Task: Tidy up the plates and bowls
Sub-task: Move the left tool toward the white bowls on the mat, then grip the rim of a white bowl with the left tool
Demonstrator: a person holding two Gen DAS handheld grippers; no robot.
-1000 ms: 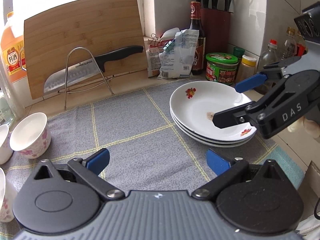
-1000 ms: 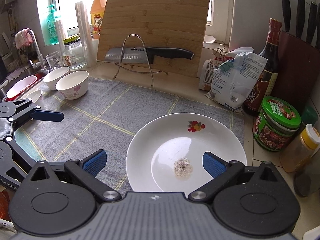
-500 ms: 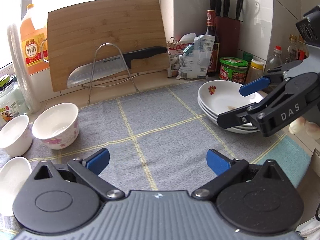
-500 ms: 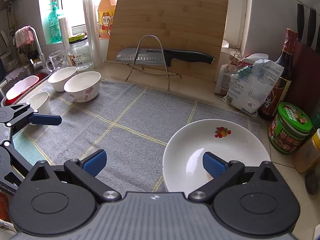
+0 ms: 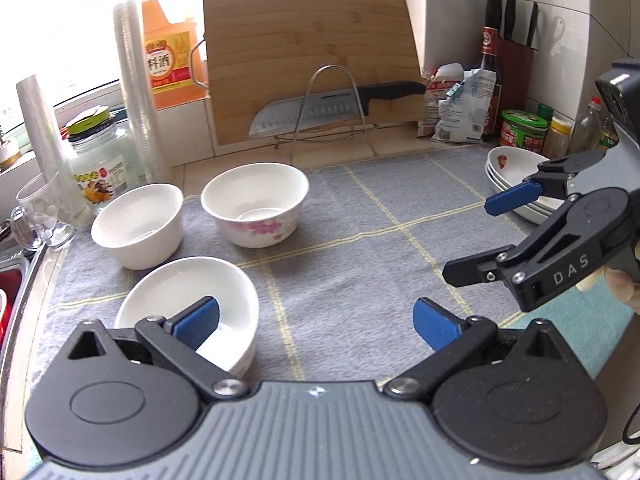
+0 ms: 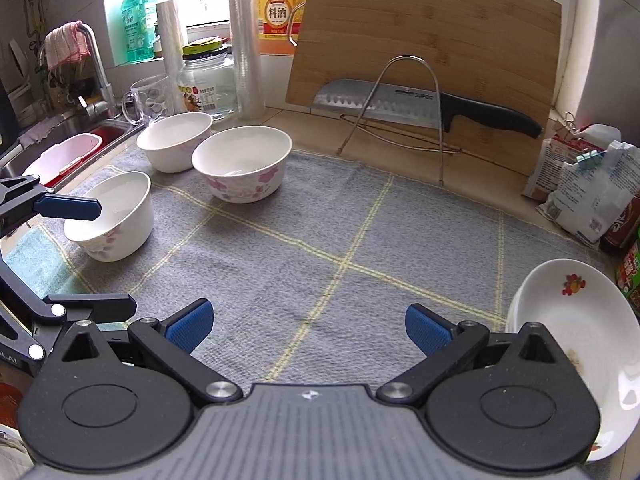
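Observation:
Three white bowls stand on the grey cloth [image 6: 340, 240] at the left: a floral bowl [image 5: 256, 204] [image 6: 242, 164], a plain bowl [image 5: 138, 224] [image 6: 174, 140], and a nearer bowl [image 5: 188, 304] [image 6: 110, 216]. My left gripper [image 5: 316, 324] is open, its left pad just above the nearer bowl's rim. A stack of white flowered plates [image 5: 512, 172] [image 6: 576, 320] sits at the cloth's right end, the top one with food residue. My right gripper [image 6: 308, 328] is open and empty above the cloth, left of the plates. It also shows in the left wrist view as the right gripper [image 5: 480, 236].
A bamboo cutting board [image 5: 312, 64] leans at the back with a knife [image 5: 340, 108] on a wire rack. An orange bottle [image 5: 168, 44], glass jar [image 5: 100, 164] and mug [image 5: 40, 216] stand back left near the sink [image 6: 76, 140]. Packets [image 6: 592, 188], jars and a knife block [image 5: 516, 60] fill the back right.
Both cameras have swung left and pulled back from the plate stack. The plates slid to the right edge of each view and the bowls came into view; both grippers stay open.

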